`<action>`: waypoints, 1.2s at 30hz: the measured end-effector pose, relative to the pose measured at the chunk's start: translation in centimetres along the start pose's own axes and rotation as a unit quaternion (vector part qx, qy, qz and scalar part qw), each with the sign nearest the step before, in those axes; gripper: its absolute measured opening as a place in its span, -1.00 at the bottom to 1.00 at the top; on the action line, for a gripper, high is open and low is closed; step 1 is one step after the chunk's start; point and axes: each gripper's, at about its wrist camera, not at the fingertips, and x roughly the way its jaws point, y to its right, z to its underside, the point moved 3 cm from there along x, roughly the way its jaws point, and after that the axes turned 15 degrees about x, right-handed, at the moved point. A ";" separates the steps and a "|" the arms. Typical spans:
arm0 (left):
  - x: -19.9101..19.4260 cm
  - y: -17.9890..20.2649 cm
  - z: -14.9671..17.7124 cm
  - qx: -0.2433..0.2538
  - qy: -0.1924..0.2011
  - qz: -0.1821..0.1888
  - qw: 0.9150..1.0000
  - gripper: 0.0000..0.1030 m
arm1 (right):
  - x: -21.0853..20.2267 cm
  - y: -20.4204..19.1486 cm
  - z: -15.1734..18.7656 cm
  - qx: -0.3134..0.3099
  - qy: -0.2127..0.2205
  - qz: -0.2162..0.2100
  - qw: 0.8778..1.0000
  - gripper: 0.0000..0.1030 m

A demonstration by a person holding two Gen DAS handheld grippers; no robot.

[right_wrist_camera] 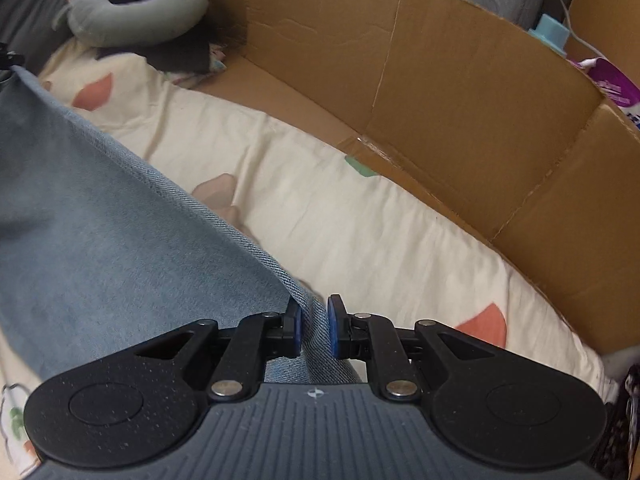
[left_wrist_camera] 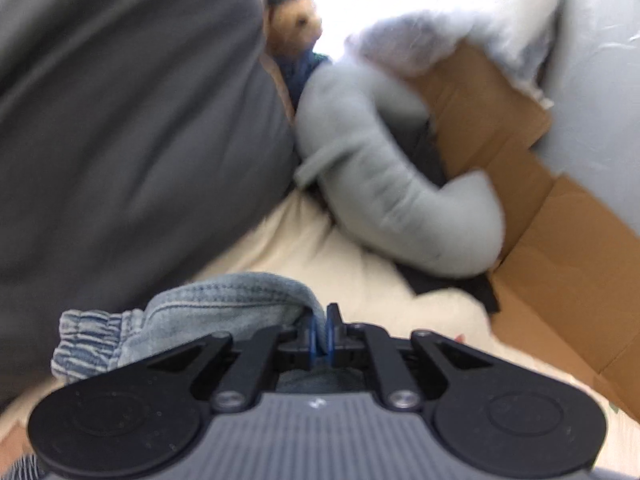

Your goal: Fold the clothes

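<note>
Left gripper (left_wrist_camera: 322, 334): the two blue pads are pressed nearly together, pinching the stitched hem of a light blue denim garment (left_wrist_camera: 224, 304). The gathered elastic waistband (left_wrist_camera: 88, 340) of the garment bunches to the left of the fingers, just above the gripper body. The left wrist view is motion-blurred.

Right gripper (right_wrist_camera: 314, 330): the blue pads (right_wrist_camera: 296, 330) stand slightly apart with a fold of the denim garment (right_wrist_camera: 100, 240) clamped between them. From the fingers the fabric rises and widens toward the upper left of the right wrist view, so its long axis runs diagonally from the pads at lower centre to the upper left corner. Its right-hand edge is a taut, straight line.

The garment hangs above a cream bedsheet (right_wrist_camera: 320, 208) printed with coral and green shapes. A cardboard box wall (right_wrist_camera: 460, 112) borders the sheet on the right. A grey U-shaped pillow (right_wrist_camera: 132, 20) lies at the far end of the sheet, against the box.
</note>
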 end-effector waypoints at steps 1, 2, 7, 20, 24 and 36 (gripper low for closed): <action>0.2 0.0 0.2 -0.003 -0.009 -0.003 1.000 -0.78 | 0.5 0.1 -0.4 0.002 -0.004 0.004 1.000 -0.59; 0.3 0.1 0.3 -0.002 -0.014 -0.004 1.000 -0.78 | 0.9 0.2 -0.7 0.004 -0.005 0.010 1.000 -0.59; -0.4 0.8 1.3 0.020 -0.015 -0.001 1.000 -0.59 | 0.9 0.9 -1.5 0.019 -0.004 0.020 1.000 -0.33; -6.3 -0.4 1.3 0.031 -0.016 0.011 0.999 -0.25 | -3.7 0.1 -0.2 0.050 0.003 -0.029 0.998 -0.32; -9.4 -1.2 1.7 0.045 -0.011 0.020 0.999 -0.09 | -6.4 -0.6 0.2 0.049 0.011 -0.030 0.998 -0.32; -17.6 -5.3 5.5 0.031 -0.022 0.021 0.999 -0.01 | -14.4 -3.7 -0.3 0.053 0.038 -0.050 0.997 -0.26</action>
